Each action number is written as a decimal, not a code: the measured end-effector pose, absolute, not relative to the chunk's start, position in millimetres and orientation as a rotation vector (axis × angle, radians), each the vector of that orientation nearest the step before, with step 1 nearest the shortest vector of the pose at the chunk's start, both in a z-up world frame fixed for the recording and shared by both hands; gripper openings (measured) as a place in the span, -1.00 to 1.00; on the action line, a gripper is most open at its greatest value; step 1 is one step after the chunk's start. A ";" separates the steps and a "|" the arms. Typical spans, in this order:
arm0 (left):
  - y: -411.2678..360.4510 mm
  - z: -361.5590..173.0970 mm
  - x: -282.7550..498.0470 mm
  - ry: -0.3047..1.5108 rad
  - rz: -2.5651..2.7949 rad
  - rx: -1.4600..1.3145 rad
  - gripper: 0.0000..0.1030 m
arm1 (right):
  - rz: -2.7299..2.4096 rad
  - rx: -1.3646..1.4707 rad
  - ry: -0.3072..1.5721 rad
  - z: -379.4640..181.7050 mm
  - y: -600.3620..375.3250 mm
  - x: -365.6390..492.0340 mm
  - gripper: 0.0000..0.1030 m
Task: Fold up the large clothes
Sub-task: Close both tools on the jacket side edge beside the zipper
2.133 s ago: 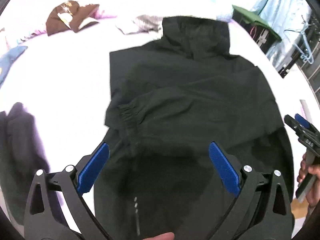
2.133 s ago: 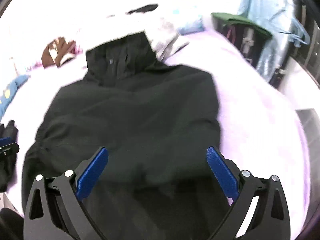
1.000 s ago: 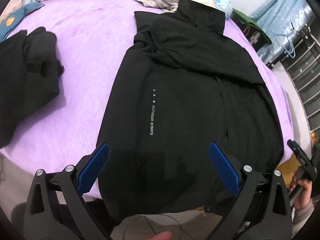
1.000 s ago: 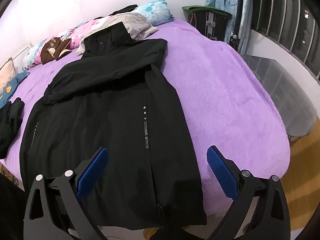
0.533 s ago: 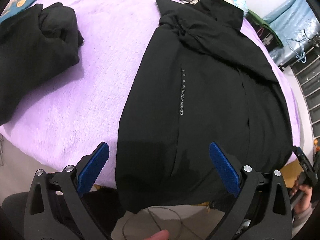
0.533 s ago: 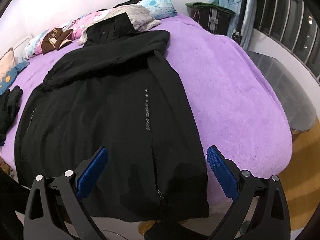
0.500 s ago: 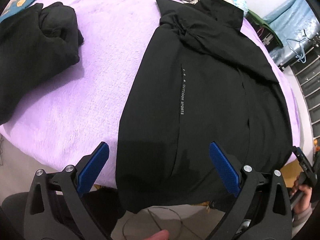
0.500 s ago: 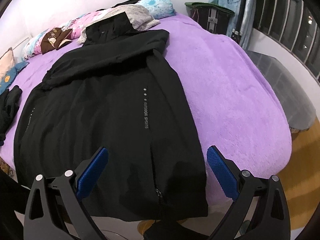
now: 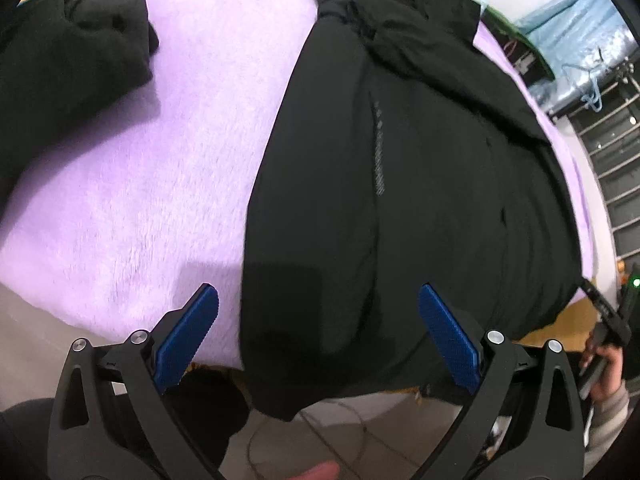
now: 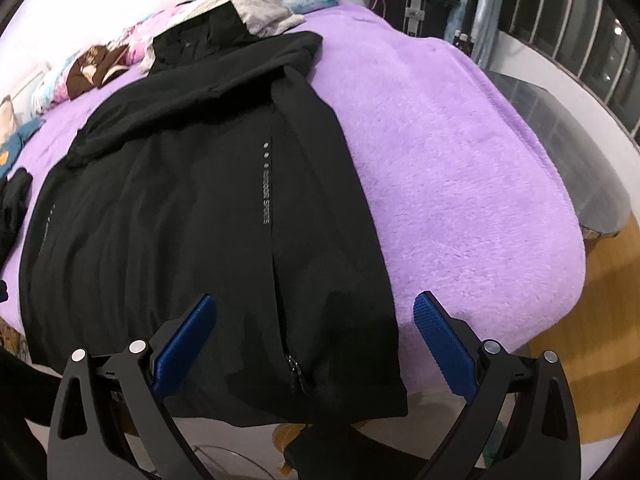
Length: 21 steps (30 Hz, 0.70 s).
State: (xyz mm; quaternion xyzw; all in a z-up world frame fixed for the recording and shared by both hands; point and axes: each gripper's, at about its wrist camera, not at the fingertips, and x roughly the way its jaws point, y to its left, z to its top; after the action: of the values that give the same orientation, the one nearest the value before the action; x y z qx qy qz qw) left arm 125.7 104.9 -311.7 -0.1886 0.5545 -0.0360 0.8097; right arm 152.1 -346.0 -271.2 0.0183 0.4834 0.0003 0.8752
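A large black jacket (image 9: 400, 168) (image 10: 192, 208) lies flat on the purple bed (image 9: 192, 128) (image 10: 460, 168), collar at the far end, hem hanging over the near edge. Its sleeves are folded across the chest. Grey lettering runs down each front panel. My left gripper (image 9: 318, 312) hovers open above the hem's left corner, nothing between its blue pads. My right gripper (image 10: 314, 320) is open over the hem's right corner near the zipper end (image 10: 294, 372). The right gripper also shows at the right edge of the left wrist view, held by a hand (image 9: 606, 364).
A crumpled black garment (image 9: 68, 48) lies on the bed to the jacket's left. Pillows and loose clothes (image 10: 256, 10) sit at the headboard end. A dark suitcase (image 10: 408, 4), curtain and window bars stand at the right. Wooden floor (image 10: 624, 292) lies beyond the bed's corner.
Both grippers pulled back from close above the jacket to the foot of the bed, then sank a little toward the hem. The jacket has not moved.
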 end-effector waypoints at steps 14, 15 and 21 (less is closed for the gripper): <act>102.2 -340.6 127.4 1.265 -0.158 -0.445 0.85 | -0.019 0.149 1.088 -304.3 -359.1 158.7 0.86; 101.6 -344.3 128.2 1.277 -0.165 -0.458 0.81 | -0.018 0.156 1.091 -306.2 -359.1 158.9 0.82; 102.7 -350.1 129.0 1.286 -0.176 -0.469 0.56 | 0.012 0.214 1.118 -313.5 -359.7 159.4 0.53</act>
State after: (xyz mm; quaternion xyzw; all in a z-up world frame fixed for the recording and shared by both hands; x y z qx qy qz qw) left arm 129.0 102.7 -350.1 -0.2164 0.5933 -0.0813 0.7711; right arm 159.4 -359.7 -313.5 0.1015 0.5292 0.0058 0.8424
